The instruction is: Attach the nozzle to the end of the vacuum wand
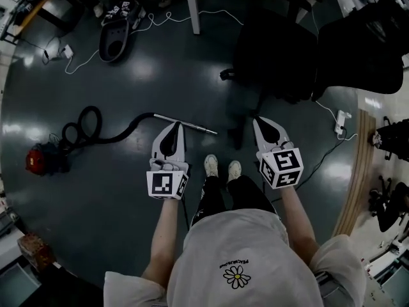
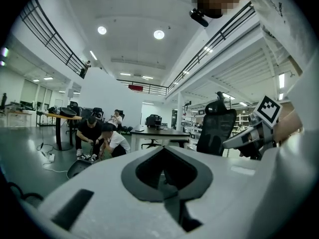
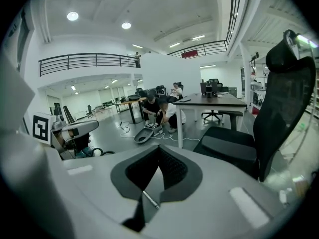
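None of the attaching looks done yet; the whole job is ahead. Near the floor's left edge sits the red vacuum body [image 1: 39,160]. Its black hose [image 1: 96,133] loops beside it and runs right into the metal vacuum wand [image 1: 185,124], which lies flat on the floor towards the middle. The wand's free end is bare, with no nozzle on it. Further off, towards the floor's far edge, lies a dark shell-shaped piece [image 1: 117,41] with a white cable [image 1: 160,19]. I cannot tell whether that is the nozzle.

The left tool [image 1: 174,126] hangs in the air over the wand, its jaws pressed together with nothing between them. The right tool [image 1: 259,120] is held well apart from it, over the floor in front of a black office chair [image 1: 275,56]. Its jaws are also closed and empty.

What is left, by my reading, is to find and pick up the nozzle, take hold of the wand, and push the two together.
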`<state>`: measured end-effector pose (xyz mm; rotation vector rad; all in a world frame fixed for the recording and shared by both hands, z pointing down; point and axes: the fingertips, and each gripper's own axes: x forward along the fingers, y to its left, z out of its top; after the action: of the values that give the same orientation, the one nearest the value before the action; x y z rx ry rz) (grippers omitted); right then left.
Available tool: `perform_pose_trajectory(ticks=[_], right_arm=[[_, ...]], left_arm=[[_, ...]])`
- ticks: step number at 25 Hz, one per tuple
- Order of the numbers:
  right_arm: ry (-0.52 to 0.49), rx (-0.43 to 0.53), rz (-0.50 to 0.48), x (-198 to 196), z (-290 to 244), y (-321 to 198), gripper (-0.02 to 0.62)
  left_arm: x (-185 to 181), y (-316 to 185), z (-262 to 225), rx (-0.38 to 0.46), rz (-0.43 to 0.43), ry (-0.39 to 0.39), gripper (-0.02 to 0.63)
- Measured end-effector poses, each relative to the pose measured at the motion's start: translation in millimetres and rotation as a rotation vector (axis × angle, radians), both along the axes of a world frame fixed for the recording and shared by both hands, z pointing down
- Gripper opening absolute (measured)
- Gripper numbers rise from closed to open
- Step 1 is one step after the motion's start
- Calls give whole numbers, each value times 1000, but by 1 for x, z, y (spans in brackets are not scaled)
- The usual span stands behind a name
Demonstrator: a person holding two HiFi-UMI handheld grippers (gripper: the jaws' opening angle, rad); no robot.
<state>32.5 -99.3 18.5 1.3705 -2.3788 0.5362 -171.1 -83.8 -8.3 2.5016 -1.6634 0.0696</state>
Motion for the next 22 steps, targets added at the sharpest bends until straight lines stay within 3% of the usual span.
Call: perform_pose_trajectory(ticks=[6, 9, 12, 15, 18, 22], right_arm=[[2, -41, -69, 6, 79, -7, 5], [29, -14, -83, 20, 152, -18, 5], [55, -9, -101, 29, 247, -25, 4], [68, -30, -159, 26, 359, -30, 3], [56, -80, -266, 18, 480, -28, 74], [85, -121, -466, 6, 628, -23, 146]], left_arm=[[-4, -2, 97, -105, -2, -99, 2], [-1, -17, 181, -96, 18, -125, 2], [6, -33, 291, -120, 88, -212, 4], [18, -46, 409, -128, 248, -322, 38], [38, -47, 518, -76, 493, -437, 135], [50, -21, 679, -163, 830, -528, 248]])
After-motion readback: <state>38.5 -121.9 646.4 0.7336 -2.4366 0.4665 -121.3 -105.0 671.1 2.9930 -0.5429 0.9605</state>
